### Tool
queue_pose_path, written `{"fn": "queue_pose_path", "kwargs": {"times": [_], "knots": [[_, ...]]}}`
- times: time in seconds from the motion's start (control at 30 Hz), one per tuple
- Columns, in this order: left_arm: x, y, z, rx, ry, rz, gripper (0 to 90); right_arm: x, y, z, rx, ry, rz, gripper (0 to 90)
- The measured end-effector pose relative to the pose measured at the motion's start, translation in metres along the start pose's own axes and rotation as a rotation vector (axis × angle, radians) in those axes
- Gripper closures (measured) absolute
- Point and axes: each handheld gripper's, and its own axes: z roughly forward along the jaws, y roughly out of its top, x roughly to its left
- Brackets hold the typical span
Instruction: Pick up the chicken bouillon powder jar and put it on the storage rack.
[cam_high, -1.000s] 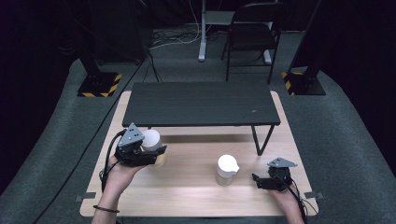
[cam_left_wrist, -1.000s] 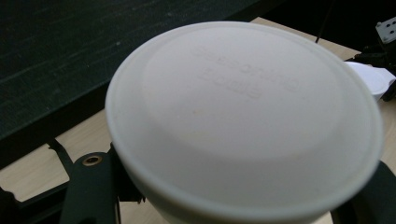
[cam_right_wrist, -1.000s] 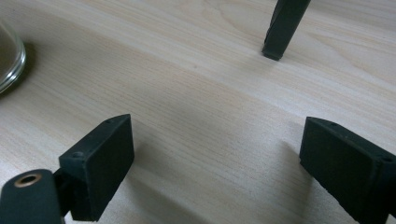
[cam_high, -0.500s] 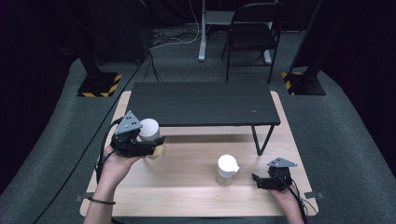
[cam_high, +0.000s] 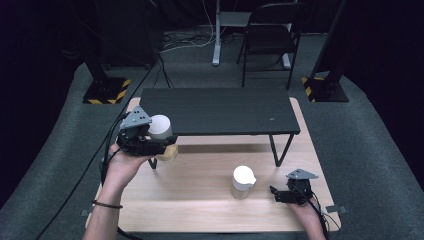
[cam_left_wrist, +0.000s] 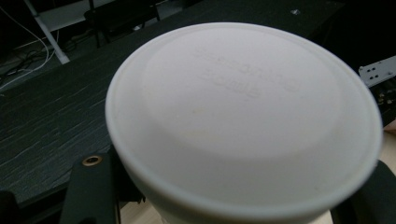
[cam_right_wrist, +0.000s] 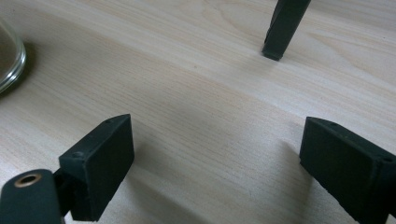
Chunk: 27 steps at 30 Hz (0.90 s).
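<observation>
My left gripper (cam_high: 162, 146) is shut on a jar (cam_high: 161, 131) with a white lid and tan contents, held in the air just off the front left corner of the black low shelf (cam_high: 220, 110). In the left gripper view the jar's white lid (cam_left_wrist: 243, 116) sits close to the camera, with black jaws at either side below it. A second white-lidded jar (cam_high: 243, 181) stands on the wooden tabletop (cam_high: 200, 200). To its right my right gripper (cam_high: 278, 194) rests low on the wood, jaws open with only bare wood between its pads (cam_right_wrist: 100, 163).
The shelf stands on thin black legs (cam_right_wrist: 282, 28); one is just ahead of the right gripper. The glass edge of the second jar (cam_right_wrist: 9, 56) is at the left of the right gripper view. A chair (cam_high: 272, 35) and stand bases sit on the floor beyond.
My left gripper has lifted the jar off the wood, up to about the height of the shelf top. The right gripper and the second jar have stayed put.
</observation>
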Motion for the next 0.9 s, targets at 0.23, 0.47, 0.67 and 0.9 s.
{"fn": "queue_pose_path", "kwargs": {"times": [0.23,0.47,0.67,0.9], "knots": [[0.001,0.016,0.003,0.003,-0.010,0.011,34.4,0.000,0.000,0.000,0.000,0.000,0.000,9.1],[0.004,0.034,0.008,0.001,-0.017,0.015,34.4,0.000,0.000,0.000,0.000,0.000,0.000,9.1],[0.006,0.047,0.013,0.007,-0.005,0.018,34.4,0.000,0.000,0.000,0.000,0.001,-0.001,9.1],[0.008,0.060,0.026,0.016,0.009,0.013,34.4,0.000,0.000,0.000,-0.001,0.002,-0.003,9.1]]}}
